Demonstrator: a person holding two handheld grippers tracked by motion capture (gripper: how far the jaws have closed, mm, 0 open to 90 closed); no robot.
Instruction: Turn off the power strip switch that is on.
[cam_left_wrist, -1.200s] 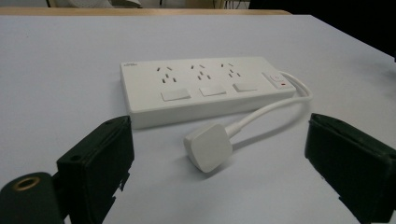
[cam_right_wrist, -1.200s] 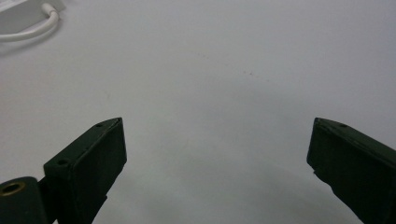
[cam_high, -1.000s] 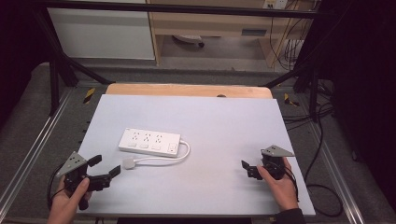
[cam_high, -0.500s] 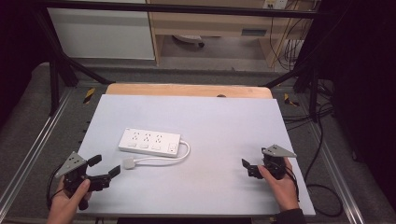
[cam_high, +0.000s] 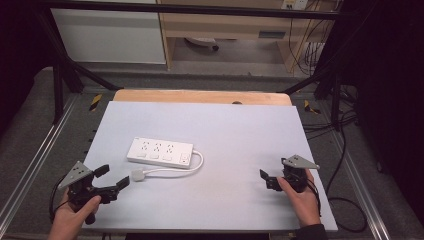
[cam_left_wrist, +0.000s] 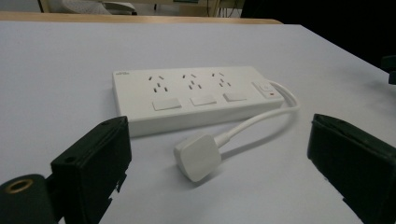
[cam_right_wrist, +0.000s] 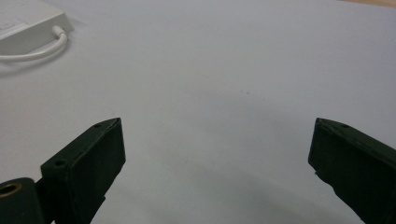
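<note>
One table (cam_high: 215, 125), covered by a pale sheet, is carrying one white power strip (cam_high: 160, 152) with three sockets, one cord (cam_high: 197, 165) and one plug (cam_high: 137, 175). The strip is lying left of the table's middle, well clear of every edge; wide bare surface is stretching to its right and behind it. Two grippers are resting near the table's front edge. The left gripper (cam_high: 111, 178) is standing wide open, holding nothing, with the plug lying just beyond its jaws and between them in the left gripper view (cam_left_wrist: 198, 156). The right gripper (cam_high: 264, 179), likewise spread wide and holding nothing, is sitting well apart from the strip.
</note>
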